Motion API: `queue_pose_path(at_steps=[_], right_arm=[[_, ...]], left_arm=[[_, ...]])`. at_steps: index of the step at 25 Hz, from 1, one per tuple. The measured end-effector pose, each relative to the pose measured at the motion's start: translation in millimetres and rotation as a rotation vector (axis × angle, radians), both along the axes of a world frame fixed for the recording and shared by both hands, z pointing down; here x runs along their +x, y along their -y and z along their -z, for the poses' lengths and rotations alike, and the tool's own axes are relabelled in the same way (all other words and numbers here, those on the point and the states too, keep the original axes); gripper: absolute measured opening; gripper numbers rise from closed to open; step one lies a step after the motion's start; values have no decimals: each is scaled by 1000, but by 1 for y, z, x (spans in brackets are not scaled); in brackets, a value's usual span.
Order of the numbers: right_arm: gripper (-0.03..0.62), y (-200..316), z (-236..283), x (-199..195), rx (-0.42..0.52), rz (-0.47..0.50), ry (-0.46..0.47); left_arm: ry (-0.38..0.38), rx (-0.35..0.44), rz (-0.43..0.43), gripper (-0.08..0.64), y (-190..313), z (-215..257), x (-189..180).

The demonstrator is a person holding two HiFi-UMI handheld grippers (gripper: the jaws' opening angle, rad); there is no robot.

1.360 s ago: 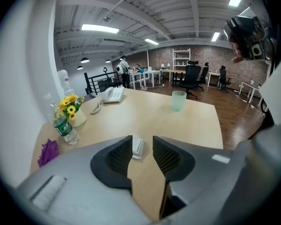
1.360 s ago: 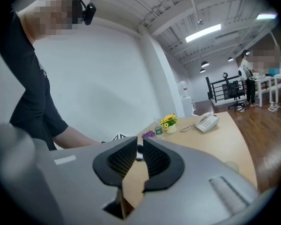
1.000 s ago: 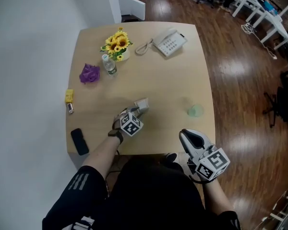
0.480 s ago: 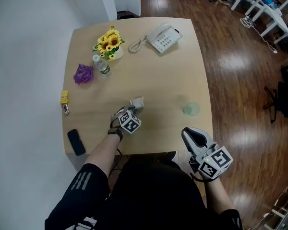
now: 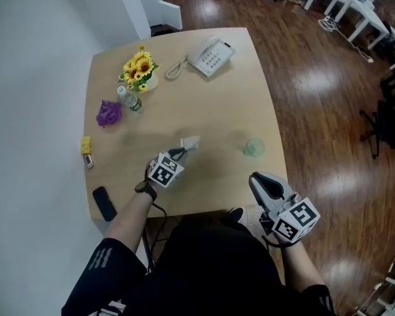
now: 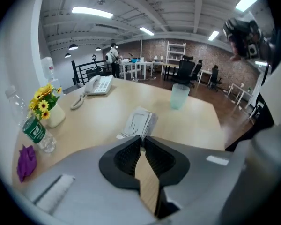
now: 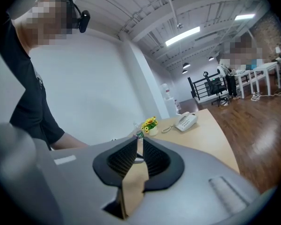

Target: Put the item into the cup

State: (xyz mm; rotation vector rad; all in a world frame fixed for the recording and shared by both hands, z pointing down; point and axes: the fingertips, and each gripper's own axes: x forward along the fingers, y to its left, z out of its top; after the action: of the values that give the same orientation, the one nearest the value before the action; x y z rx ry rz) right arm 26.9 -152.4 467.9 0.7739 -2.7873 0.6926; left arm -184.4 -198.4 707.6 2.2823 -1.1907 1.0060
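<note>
A flat white packet (image 5: 191,141) lies on the wooden table (image 5: 210,104) in front of me. My left gripper (image 5: 182,152) reaches it from the near side. Its jaws are closing, and their tips pinch the near edge of the packet (image 6: 139,122). In the left gripper view, the left gripper (image 6: 143,138) points past the packet toward the cup. The pale green translucent cup (image 5: 253,148) stands upright near the table's right edge, and the cup (image 6: 180,96) is empty as far as I can see. My right gripper (image 5: 260,182) hovers off the table's near right corner, shut and empty (image 7: 139,142).
A pot of sunflowers (image 5: 139,69), a water bottle (image 5: 128,99) and a purple lump (image 5: 108,112) sit at the far left. A white desk telephone (image 5: 209,56) is at the back. A yellow block (image 5: 85,144) and a black phone (image 5: 105,203) lie by the left edge.
The left gripper's jaws, wide around the packet a second ago, have narrowed onto its near edge. The right gripper has stayed where it was.
</note>
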Motion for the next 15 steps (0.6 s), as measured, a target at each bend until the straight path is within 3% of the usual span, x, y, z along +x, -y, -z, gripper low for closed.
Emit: queue_pose_path(at_steps=[3, 10, 15], right_arm=[[44, -2, 1, 14, 2, -29, 5], [46, -13, 1, 49, 5, -101, 10], [46, -19, 1, 75, 4, -156, 11]], left_arm=[[-142, 26, -39, 28, 12, 39, 30], [-343, 79, -159, 28, 39, 107, 117], [-416, 46, -235, 28, 52, 116, 181]])
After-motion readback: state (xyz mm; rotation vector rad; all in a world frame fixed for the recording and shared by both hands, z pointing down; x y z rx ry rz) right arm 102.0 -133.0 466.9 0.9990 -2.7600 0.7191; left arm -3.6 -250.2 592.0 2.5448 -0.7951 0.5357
